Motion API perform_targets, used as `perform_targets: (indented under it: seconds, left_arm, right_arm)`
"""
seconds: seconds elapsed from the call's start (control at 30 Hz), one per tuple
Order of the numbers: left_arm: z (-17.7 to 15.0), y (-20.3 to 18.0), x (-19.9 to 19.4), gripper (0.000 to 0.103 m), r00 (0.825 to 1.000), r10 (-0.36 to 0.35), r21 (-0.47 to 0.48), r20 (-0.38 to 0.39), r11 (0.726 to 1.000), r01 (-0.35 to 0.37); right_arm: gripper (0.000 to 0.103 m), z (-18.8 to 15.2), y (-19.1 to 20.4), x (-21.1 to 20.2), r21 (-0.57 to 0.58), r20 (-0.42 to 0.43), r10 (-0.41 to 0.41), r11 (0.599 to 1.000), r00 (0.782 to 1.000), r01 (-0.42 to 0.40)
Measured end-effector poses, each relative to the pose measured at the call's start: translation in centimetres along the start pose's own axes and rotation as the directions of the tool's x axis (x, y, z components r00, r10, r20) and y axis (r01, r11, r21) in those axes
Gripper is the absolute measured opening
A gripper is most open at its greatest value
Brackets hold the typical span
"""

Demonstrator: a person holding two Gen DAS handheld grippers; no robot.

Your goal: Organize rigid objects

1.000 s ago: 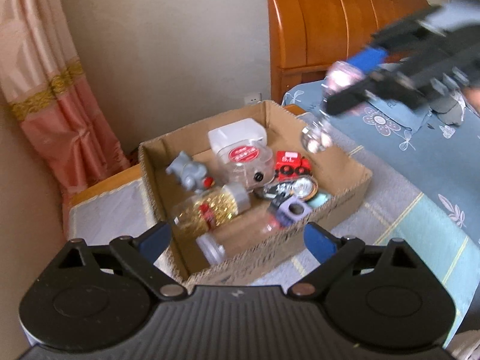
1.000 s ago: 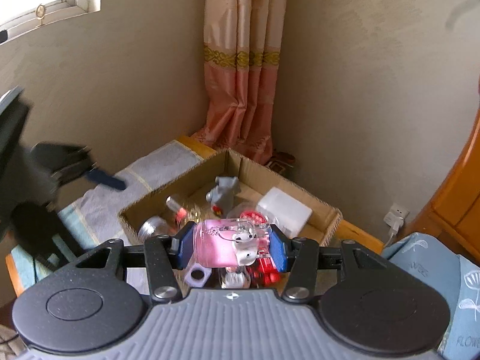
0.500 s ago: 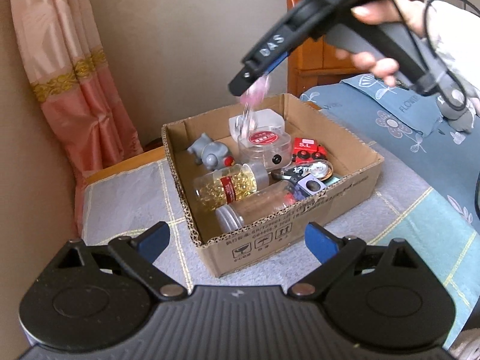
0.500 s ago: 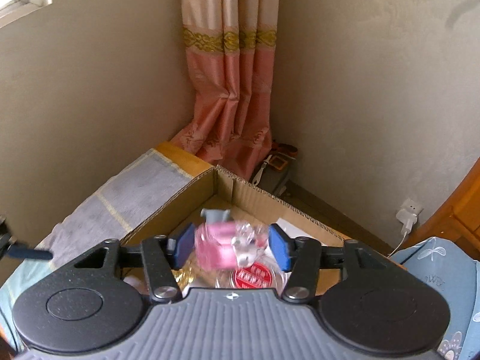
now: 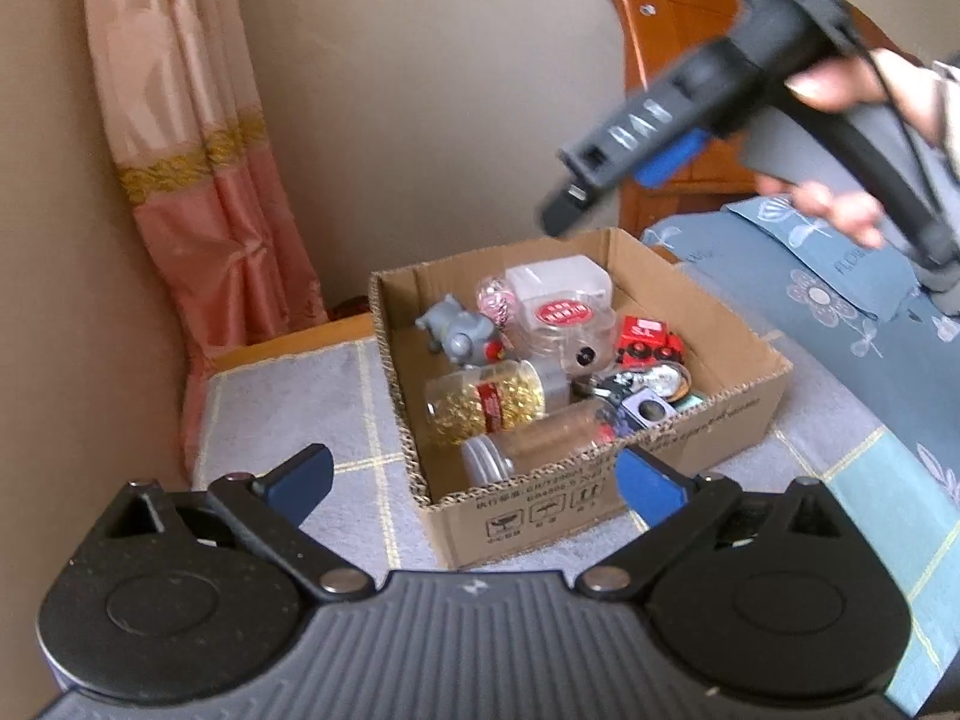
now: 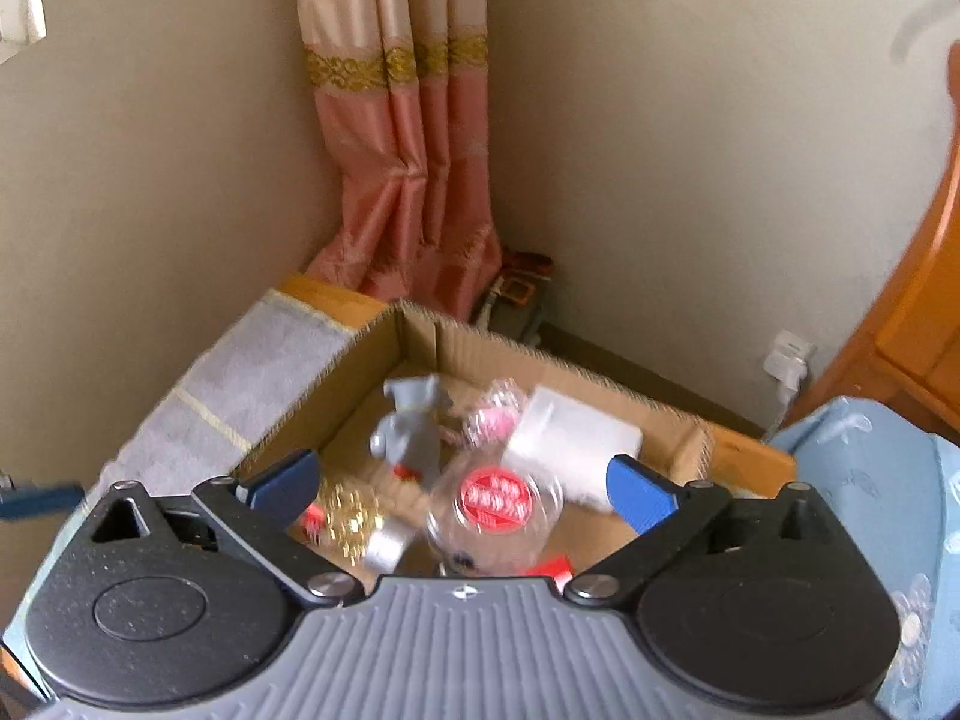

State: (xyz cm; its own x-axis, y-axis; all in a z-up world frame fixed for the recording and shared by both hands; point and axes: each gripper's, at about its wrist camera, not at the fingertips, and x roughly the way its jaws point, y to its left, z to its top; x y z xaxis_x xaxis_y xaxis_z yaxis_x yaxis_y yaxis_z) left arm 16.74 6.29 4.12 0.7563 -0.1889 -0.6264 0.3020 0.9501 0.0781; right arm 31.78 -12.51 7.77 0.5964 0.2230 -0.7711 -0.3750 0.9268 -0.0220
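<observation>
A pink curtain hangs at the far left, with a grey cloth spread below it. The left gripper hovers low over that cloth at the near corner of the box, its jaws opening and nothing between them. In the box lie a grey toy, a jar of gold beads and a round tub with a red label. The pink bottle lies at the box's back, between the grey toy and the tub, well below and apart from the right gripper. That gripper hangs above the box, jaws opening, empty. A hand holds its handle at the right, over the blue bedding.
</observation>
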Motion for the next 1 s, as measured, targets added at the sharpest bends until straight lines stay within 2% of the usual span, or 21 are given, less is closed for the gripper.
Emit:
perform_targets:
  seconds: [0.17,0.3,0.4,0.5,0.6,0.8,1.0]
  left_arm:
    - [-0.3,0.0,-1.0,0.101,0.999,0.032,-0.024,0.032,0.999,-0.031]
    - [-1.2,-0.7,-1.4,0.101,0.998,0.058,-0.052,0.025,0.997,-0.056]
    - [-2.1,-1.5,-1.6,0.101,0.993,0.117,-0.069,-0.012,0.991,-0.117]
    - [-2.9,-2.4,-2.0,0.101,0.983,0.18,-0.093,-0.045,0.979,-0.183]
    - [-3.7,-3.1,-3.0,0.101,0.975,0.215,-0.124,-0.064,0.967,-0.221]
    - [-4.6,-4.7,-5.0,0.101,0.976,0.2,-0.16,-0.091,0.964,-0.212]
    - [-4.5,-5.8,-6.8,0.101,0.971,0.217,-0.155,-0.105,0.96,-0.231]
  right_arm:
    - [0.103,-3.7,1.2,-1.8,0.021,-0.039,-0.082,0.996,0.996,0.083]
    - [0.103,-7.8,2.4,-3.6,0.071,-0.012,-0.128,0.989,0.992,0.129]
    - [0.103,-10.8,3.1,-4.9,0.127,0.019,-0.17,0.978,0.985,0.167]
    - [0.103,-13.7,3.5,-6.2,0.224,0.017,-0.177,0.96,0.984,0.168]
    - [0.103,-16.5,4.4,-7.3,0.295,0.005,-0.204,0.936,0.979,0.193]
    - [0.103,-20.2,6.0,-8.6,0.325,-0.017,-0.226,0.92,0.974,0.22]
    - [0.103,-21.4,6.7,-10.7,0.346,0.01,-0.238,0.912,0.971,0.22]
